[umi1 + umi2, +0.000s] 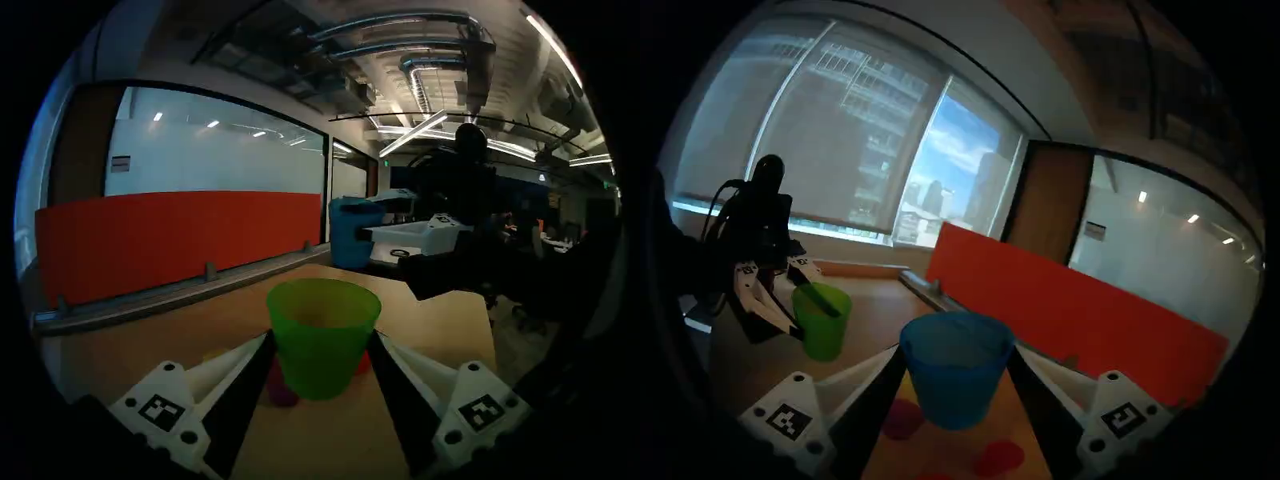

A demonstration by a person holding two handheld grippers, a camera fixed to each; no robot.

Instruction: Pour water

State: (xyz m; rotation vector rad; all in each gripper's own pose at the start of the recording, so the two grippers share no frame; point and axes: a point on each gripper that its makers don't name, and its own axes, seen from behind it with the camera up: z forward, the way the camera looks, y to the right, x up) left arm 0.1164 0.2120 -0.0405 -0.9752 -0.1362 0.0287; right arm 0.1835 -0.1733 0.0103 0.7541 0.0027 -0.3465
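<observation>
A translucent green cup (pixel 322 334) stands upright between my left gripper's (pixel 322 346) fingers, which press on both its sides. In the right gripper view that green cup (pixel 822 321) and the left gripper (pixel 794 308) are at the far left, with a dark hand behind them. My right gripper (pixel 957 362) is shut on a blue cup (pixel 956 370), also upright. From the left gripper view, the blue cup (pixel 350 232) is farther off across the wooden table (pixel 160 344), held by the right gripper (pixel 376 236). I cannot tell whether either cup holds water.
Round coloured spots lie on the table: purple (pixel 282 392) and red (pixel 364 364) under the green cup, magenta (pixel 902 418) and red (pixel 998 458) under the blue one. An orange partition (pixel 176 236) with a metal rail runs along the table's far edge. Big windows (pixel 840 144) stand behind.
</observation>
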